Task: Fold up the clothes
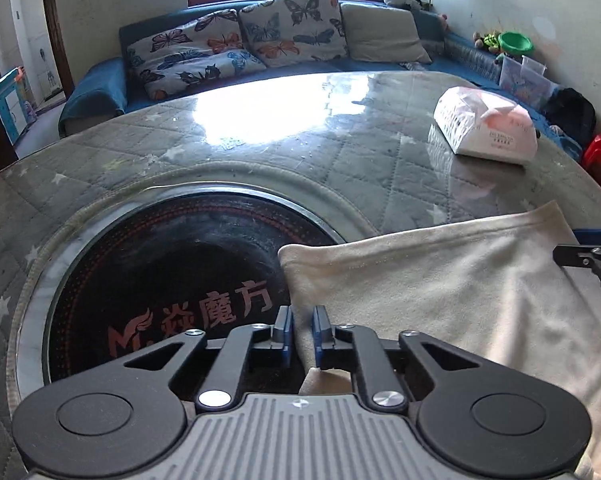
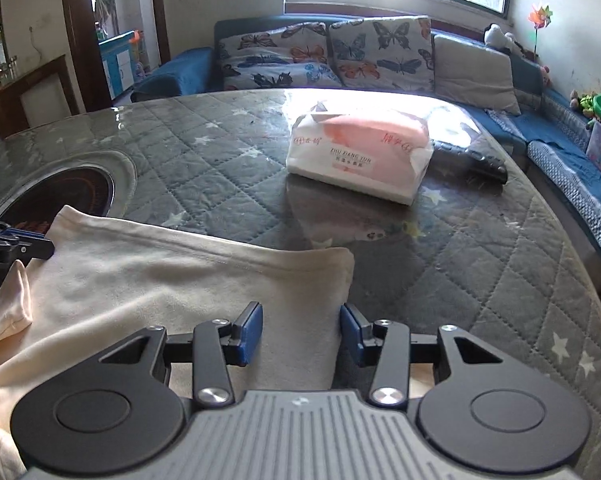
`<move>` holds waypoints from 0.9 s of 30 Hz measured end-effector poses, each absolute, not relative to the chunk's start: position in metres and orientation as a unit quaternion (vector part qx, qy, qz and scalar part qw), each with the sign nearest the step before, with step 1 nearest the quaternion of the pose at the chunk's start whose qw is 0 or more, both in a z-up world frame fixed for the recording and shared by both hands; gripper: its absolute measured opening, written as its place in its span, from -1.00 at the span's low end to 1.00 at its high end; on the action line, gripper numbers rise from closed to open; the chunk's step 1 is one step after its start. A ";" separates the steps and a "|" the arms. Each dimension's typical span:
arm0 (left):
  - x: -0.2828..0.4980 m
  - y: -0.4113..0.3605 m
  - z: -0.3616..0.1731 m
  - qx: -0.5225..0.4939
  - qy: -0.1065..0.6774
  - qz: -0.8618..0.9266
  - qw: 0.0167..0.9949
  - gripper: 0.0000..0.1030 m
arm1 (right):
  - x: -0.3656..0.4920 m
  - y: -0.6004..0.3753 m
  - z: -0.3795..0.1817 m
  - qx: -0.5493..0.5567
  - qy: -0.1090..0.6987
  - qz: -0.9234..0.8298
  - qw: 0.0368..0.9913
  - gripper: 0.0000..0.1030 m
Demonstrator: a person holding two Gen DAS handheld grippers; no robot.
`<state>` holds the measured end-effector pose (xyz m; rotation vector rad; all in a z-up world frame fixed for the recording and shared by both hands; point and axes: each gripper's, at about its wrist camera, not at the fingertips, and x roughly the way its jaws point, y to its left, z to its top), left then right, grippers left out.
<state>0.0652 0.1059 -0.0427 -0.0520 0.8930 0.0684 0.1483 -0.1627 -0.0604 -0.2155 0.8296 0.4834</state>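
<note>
A cream garment (image 1: 440,280) lies flat on the round table, its folded top edge facing away from me; it also shows in the right wrist view (image 2: 172,280). My left gripper (image 1: 302,334) sits at the garment's left edge with its jaws a narrow gap apart and the cloth edge between the blue pads. My right gripper (image 2: 301,334) is open over the garment's right edge, nothing between its pads. The other gripper shows at the right edge of the left wrist view (image 1: 592,256) and at the left edge of the right wrist view (image 2: 16,246).
A black round heater plate (image 1: 168,292) is set into the table left of the garment. A pink and white tissue pack (image 2: 360,156) and a dark remote (image 2: 472,160) lie further back. A blue sofa with butterfly cushions (image 1: 236,44) stands behind the table.
</note>
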 end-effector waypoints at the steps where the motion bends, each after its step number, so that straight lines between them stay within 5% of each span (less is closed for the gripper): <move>1: 0.064 0.106 -0.043 -0.023 0.429 0.031 0.903 -0.81 | 0.148 -0.161 -0.061 -0.105 0.397 0.233 0.882 -0.37; 3: 0.063 0.108 -0.043 -0.017 0.425 0.038 0.904 -0.84 | 0.149 -0.156 -0.060 -0.109 0.395 0.235 0.881 -0.72; 5: 0.063 0.112 -0.043 -0.011 0.422 0.051 0.905 -0.86 | 0.150 -0.149 -0.060 -0.115 0.392 0.235 0.882 -0.85; 21: 0.046 0.240 -0.042 -0.019 0.418 0.198 0.886 -0.84 | 0.181 -0.007 -0.067 -0.143 0.363 0.306 0.868 -0.85; 27: 0.023 0.253 -0.023 -0.043 0.404 0.193 0.893 -0.59 | 0.161 0.012 -0.053 -0.171 0.341 0.337 0.861 -0.68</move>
